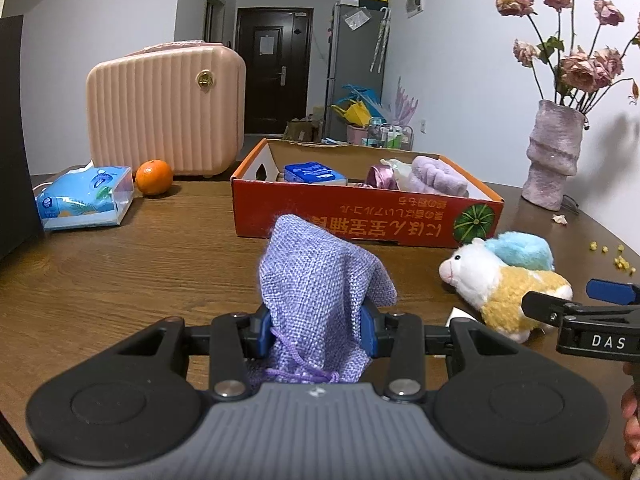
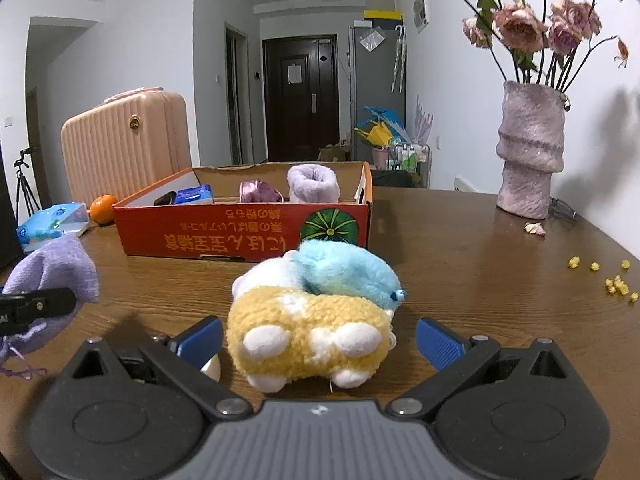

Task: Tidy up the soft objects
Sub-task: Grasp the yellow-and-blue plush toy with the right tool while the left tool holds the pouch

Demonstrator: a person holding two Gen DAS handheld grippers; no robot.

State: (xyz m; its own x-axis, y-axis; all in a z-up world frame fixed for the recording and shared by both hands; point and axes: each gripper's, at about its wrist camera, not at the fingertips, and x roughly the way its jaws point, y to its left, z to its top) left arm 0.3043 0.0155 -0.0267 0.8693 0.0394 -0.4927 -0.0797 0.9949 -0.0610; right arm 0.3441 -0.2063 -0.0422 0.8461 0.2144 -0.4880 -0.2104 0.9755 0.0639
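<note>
My left gripper [image 1: 316, 334] is shut on a lilac burlap drawstring pouch [image 1: 320, 284], held just above the table in front of the red cardboard box [image 1: 360, 216]. The pouch [image 2: 52, 268] also shows at the left edge of the right wrist view. A plush toy [image 2: 316, 316], yellow, white and light blue, lies on the table between the blue pads of my right gripper [image 2: 320, 342], which is open and not touching it. The same plush toy [image 1: 504, 276] lies right of the pouch, with the right gripper [image 1: 576, 300] just behind it. The box holds a purple fluffy item [image 1: 436, 176], a shiny pink item and a blue pack.
A pink ribbed suitcase [image 1: 164, 112], an orange [image 1: 154, 177] and a blue tissue pack [image 1: 86, 198] stand at the left. A purple vase with dried roses [image 2: 530, 152] stands at the back right. Yellow crumbs [image 2: 618, 286] and a petal lie near the right table edge.
</note>
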